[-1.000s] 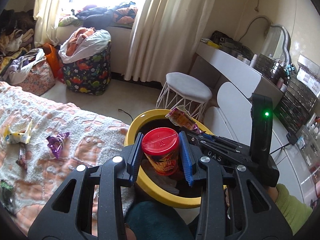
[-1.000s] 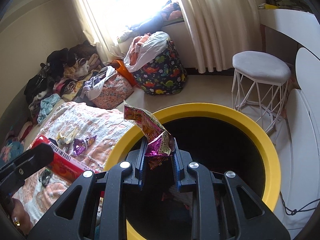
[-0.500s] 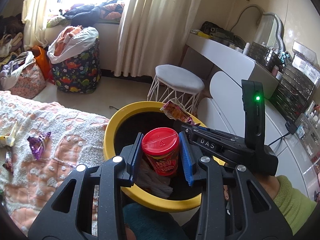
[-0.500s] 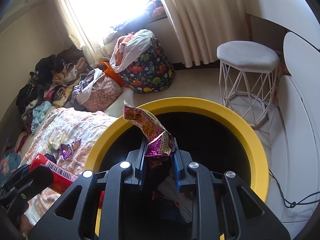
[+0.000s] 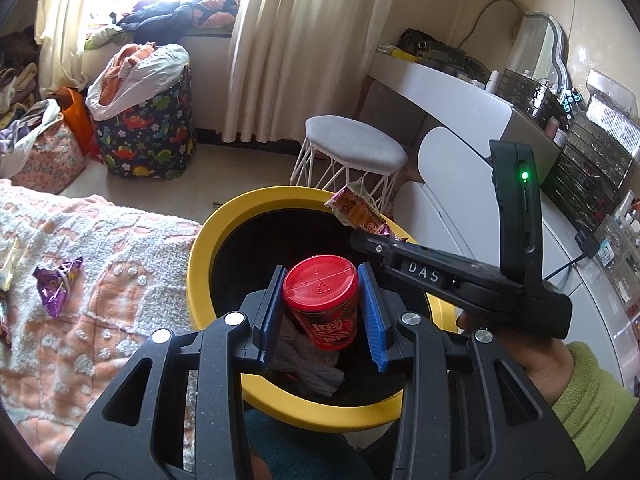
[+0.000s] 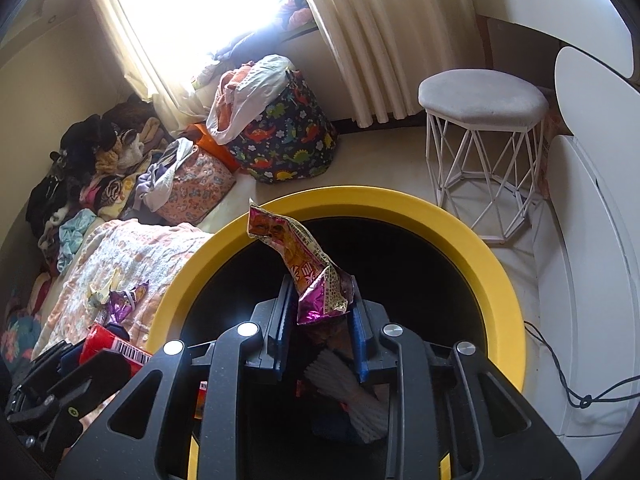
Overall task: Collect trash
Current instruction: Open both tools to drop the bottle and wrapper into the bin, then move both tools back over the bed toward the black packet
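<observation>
The left gripper (image 5: 320, 312) is pinching one red can (image 5: 322, 304) over the yellow bin (image 5: 320, 410), lid facing the camera, its length tilting down into the bin. The right gripper (image 6: 320, 328) is clamping one crumpled snack wrapper (image 6: 308, 268), which is sticking up and leaning left above the same bin. One purple wrapper (image 5: 58, 286) is lying on the blanket (image 5: 120, 300), well apart from the bin.

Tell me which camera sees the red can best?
The left wrist view: the round red plastic-lidded can sits centred between the left tongs, lid and label visible. The right wrist view shows only its barcoded side at the lower left edge.
</observation>
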Available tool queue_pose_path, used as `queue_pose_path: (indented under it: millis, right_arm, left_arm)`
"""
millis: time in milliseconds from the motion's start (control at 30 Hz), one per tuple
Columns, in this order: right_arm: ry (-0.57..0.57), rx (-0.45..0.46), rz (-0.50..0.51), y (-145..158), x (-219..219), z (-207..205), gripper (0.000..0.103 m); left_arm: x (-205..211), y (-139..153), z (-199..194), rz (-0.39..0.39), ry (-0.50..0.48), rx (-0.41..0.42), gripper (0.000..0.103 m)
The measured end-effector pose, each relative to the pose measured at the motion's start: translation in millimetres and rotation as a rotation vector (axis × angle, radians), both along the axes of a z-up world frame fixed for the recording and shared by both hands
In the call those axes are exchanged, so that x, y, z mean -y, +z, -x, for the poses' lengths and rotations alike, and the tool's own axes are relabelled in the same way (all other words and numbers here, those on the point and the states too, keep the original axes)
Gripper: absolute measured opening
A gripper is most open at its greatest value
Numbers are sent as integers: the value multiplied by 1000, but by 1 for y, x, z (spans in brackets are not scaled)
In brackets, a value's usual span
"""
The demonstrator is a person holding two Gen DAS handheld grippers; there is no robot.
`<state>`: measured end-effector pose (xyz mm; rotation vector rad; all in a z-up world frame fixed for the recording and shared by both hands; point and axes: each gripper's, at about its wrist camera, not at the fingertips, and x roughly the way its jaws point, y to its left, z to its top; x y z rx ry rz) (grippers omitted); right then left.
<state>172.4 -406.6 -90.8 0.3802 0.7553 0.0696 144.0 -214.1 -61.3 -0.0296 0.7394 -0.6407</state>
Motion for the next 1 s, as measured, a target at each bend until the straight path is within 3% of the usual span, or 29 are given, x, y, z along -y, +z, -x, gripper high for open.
queue_pose_path:
  millis: [33, 100, 233, 267, 300, 567, 1000]
  right_arm:
    - [0, 1, 3, 0, 0, 0, 28]
    - [0, 0, 5, -1, 1, 0, 39]
    - [-1, 9, 10, 1, -1, 0, 54]
    - [-1, 10, 12, 2, -2, 0, 57]
    - [-2, 14, 14, 2, -2, 1, 60]
    - [15, 69, 35, 15, -17, 4, 67]
    - [84, 155, 52, 35, -49, 13, 68]
  left_arm:
    - [-1, -1, 0, -3, 4, -1, 30]
    - [-4, -3, -1, 0, 21, -8, 57]
    - [-15, -2, 0, 10, 57, -2, 79]
    - [-18, -1, 1, 2, 73, 9, 90]
    - [-21, 0, 2, 1, 87, 19, 92]
    - [-49, 3, 3, -38, 193, 46, 92]
    - [-97, 18, 6, -36, 329, 90, 92]
